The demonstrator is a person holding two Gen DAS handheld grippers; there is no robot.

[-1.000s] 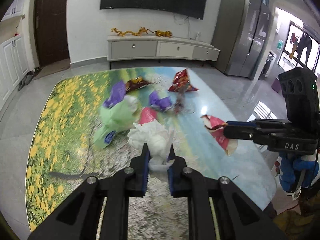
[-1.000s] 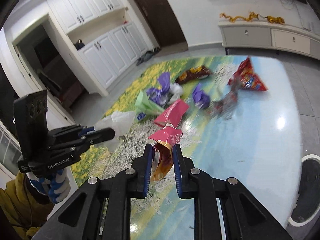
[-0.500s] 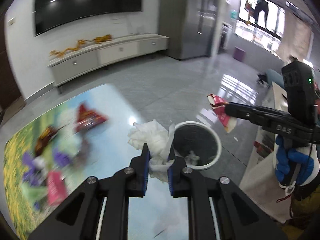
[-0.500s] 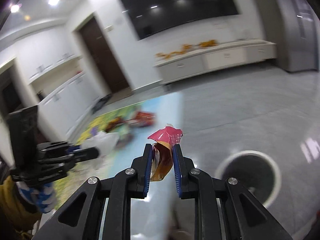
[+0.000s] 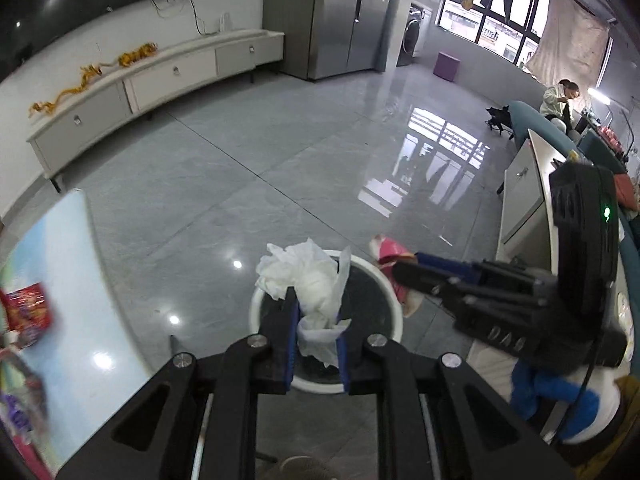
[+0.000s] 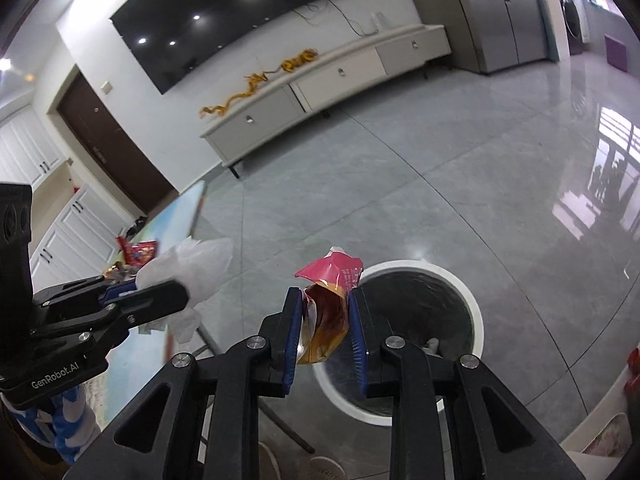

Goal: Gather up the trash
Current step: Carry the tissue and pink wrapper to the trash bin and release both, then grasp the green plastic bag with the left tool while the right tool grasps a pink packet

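Left wrist: tissue (image 5: 310,280) above bin rim (image 5: 256,300).

Both wrist views above bin (image 5: 394,304)

Wall TV (image 6: 224,28), low white cabinet (image 6: 328,80)

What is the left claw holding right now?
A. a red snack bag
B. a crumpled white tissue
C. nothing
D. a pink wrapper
B: the left claw is shut on a crumpled white tissue, in front of the bin.
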